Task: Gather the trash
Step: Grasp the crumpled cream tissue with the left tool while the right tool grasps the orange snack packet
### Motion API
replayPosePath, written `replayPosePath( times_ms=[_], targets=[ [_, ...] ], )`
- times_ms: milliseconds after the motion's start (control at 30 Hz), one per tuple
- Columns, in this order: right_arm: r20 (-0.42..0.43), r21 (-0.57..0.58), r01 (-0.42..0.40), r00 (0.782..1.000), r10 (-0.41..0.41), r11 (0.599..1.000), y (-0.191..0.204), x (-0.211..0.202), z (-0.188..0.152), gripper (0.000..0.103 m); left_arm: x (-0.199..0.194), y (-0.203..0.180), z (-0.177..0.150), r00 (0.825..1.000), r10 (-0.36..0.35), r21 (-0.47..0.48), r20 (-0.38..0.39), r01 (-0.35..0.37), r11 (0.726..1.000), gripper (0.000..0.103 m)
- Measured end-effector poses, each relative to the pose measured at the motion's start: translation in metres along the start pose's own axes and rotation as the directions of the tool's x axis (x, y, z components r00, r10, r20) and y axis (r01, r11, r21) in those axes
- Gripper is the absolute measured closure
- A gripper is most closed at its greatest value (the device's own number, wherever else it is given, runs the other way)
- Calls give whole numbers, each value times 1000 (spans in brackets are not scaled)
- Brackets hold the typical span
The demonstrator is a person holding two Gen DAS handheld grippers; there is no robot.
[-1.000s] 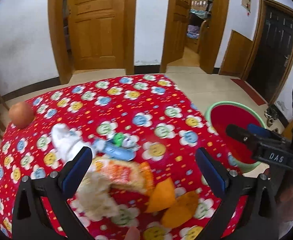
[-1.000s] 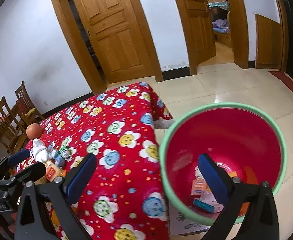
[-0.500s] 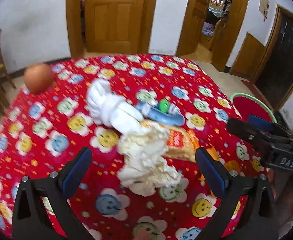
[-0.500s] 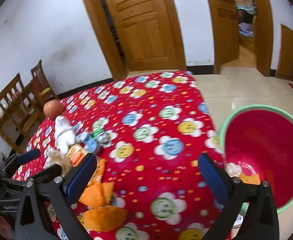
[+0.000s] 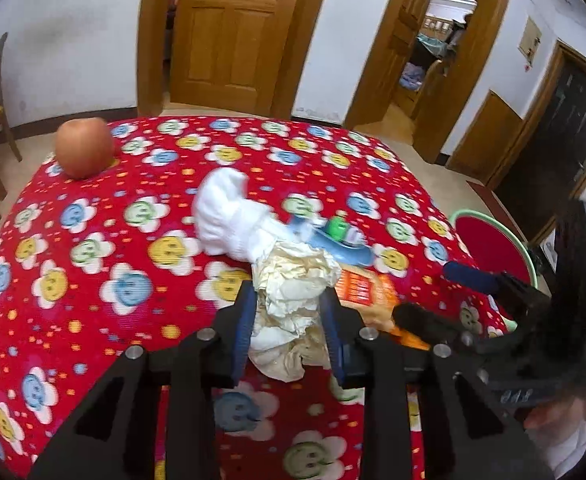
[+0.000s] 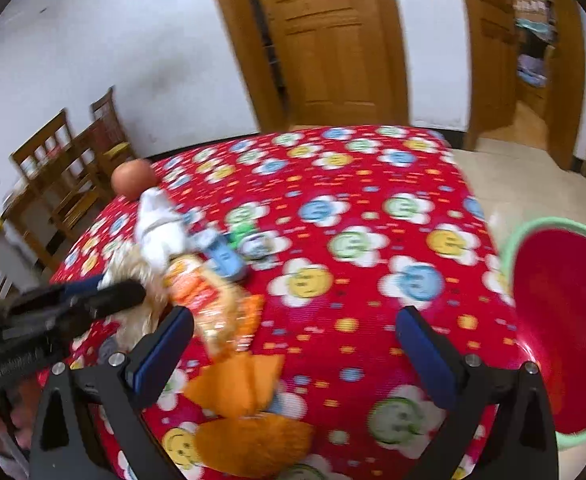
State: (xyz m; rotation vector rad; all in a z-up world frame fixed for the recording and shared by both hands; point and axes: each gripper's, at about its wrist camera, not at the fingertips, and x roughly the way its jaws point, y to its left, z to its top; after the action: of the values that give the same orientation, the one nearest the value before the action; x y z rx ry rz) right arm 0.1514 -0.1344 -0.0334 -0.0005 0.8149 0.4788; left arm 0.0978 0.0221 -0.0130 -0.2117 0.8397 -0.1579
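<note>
My left gripper (image 5: 287, 312) is shut on a crumpled cream paper wad (image 5: 293, 284) on the red flowered tablecloth (image 5: 93, 240). Behind the wad lie a white cloth bundle (image 5: 229, 216), a blue wrapper with a green cap (image 5: 333, 240) and an orange snack packet (image 5: 363, 290). My right gripper (image 6: 293, 344) is open and empty above the table's near edge, with orange peel pieces (image 6: 237, 384) just below it. The snack packet (image 6: 197, 292) and the left gripper (image 6: 105, 292) show at its left. The red bin with a green rim (image 6: 565, 320) stands on the floor at the right.
An apple (image 5: 85, 152) sits at the table's far left corner. Wooden chairs (image 6: 65, 168) stand beyond the left side. Wooden doors (image 5: 229, 32) and an open doorway (image 5: 433, 52) are behind. The bin also shows in the left wrist view (image 5: 489, 240).
My left gripper has moved forward over the trash pile and closed on the paper wad. My right gripper has swung left from over the bin to over the table.
</note>
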Motion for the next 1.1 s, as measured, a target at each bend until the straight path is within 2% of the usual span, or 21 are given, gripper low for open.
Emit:
replayPosePath(
  times_ms=[33,167,267,300,333,367,500,733,900,1100],
  targets=[
    [-9,-38,-19,1000,19,999,9,5,1,0,-1,6,1,1000,5,-20,-7,-5,1000,70],
    [-46,-167,14,999,-22,986,38,23,6,0,-9,21,-3,1000,10,-37,-7,-10,999,70],
    [-55,-198,1,998,-12,980,50,35,10,1,-12,26,-7,999,33,-29,-10,-34,999,70],
    [-64,-195,-8,998,-4,981,51,39,10,8,-12,27,-7,999,29,-37,-15,-30,999,70],
    [-81,-187,-17,997,2,982,51,43,11,23,-13,29,-7,1000,26,-44,-16,-26,999,70],
    [-90,-181,-21,996,4,983,49,45,13,31,-15,29,-7,1000,21,-43,-13,-22,999,70],
    [-67,-182,-32,998,20,983,53,38,12,50,-21,26,-5,999,30,-20,14,-30,999,70],
    [-70,-151,9,997,-20,988,52,25,0,51,-26,24,4,999,22,-16,38,-21,1000,70],
    [-36,-151,16,999,-22,988,50,7,0,51,-25,12,5,999,2,8,46,-2,1000,70],
    [0,-92,39,999,-40,995,33,-11,4,51,-18,-7,7,999,-8,36,39,7,999,70]
  ],
)
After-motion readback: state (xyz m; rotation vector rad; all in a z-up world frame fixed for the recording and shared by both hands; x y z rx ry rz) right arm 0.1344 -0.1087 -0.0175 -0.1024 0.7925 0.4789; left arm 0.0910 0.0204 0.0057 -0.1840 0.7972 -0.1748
